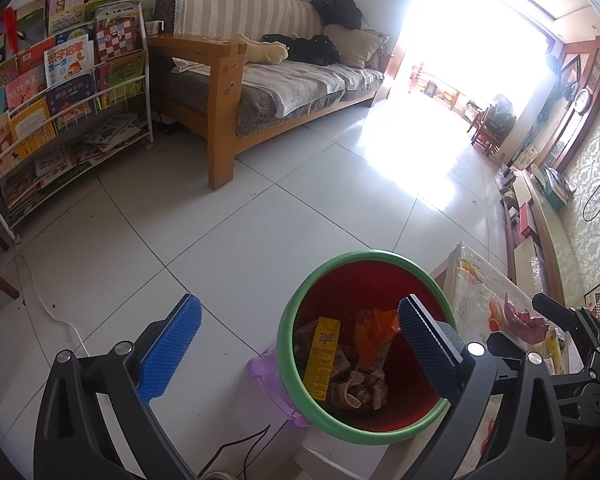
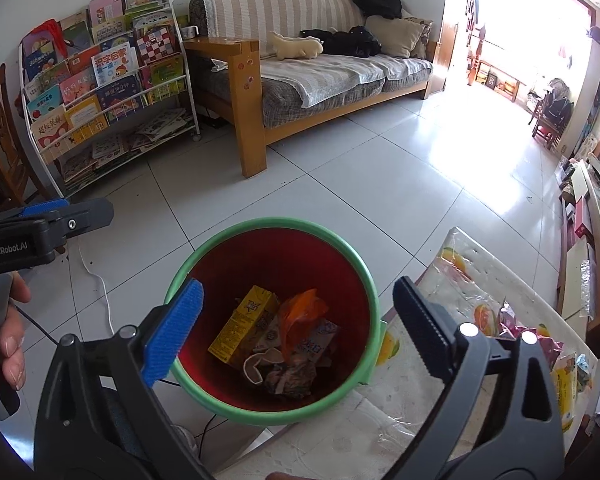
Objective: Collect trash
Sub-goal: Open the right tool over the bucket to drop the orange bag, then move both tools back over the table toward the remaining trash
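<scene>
A red bin with a green rim [image 1: 364, 257] [image 2: 272, 224] stands below both grippers. Inside lie a yellow carton [image 1: 322, 360] [image 2: 246, 326], an orange wrapper [image 1: 376, 326] [image 2: 302, 312] and crumpled packets. My left gripper [image 1: 299, 302] is open, with its right pad over the bin and its left pad over the floor. My right gripper [image 2: 299, 284] is open and empty, straddling the bin's mouth. More wrappers [image 2: 536, 338] [image 1: 526, 320] lie on the table to the right.
The table [image 2: 460, 276] with a fruit-print plastic cover touches the bin's right side. A purple stool [image 1: 264, 368] sits by the bin. A wooden sofa [image 1: 260, 80], a book rack [image 1: 60, 92] and a white cable [image 2: 100, 292] border the tiled floor. A hand [image 2: 8, 332] holds the left gripper.
</scene>
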